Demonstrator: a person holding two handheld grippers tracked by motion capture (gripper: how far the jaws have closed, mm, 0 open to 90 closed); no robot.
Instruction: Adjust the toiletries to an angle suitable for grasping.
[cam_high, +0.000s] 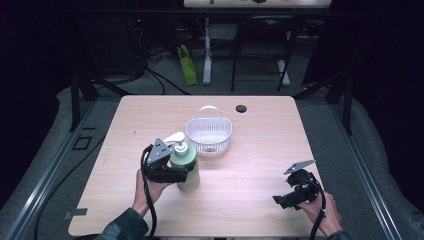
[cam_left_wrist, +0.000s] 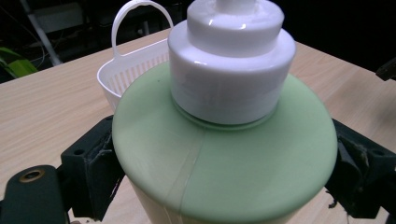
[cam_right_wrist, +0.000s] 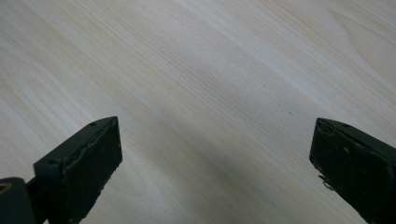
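just in front of the white basket (cam_high: 209, 135), the left gripper (cam_high: 186, 172) pinches the green pump bottle (cam_high: 188, 167) upright, likely to lift it in, while the right gripper (cam_high: 281, 200) idles, jaws spread.

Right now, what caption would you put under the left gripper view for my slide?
Left hand-held gripper clamped on a green pump bottle, white basket just behind it on the wooden table.

Lab (dark frame rig (cam_high: 80, 95), cables (cam_high: 150, 75))

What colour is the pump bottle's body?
Pale green, with a white pump top; the bottle shows best in the left gripper view.
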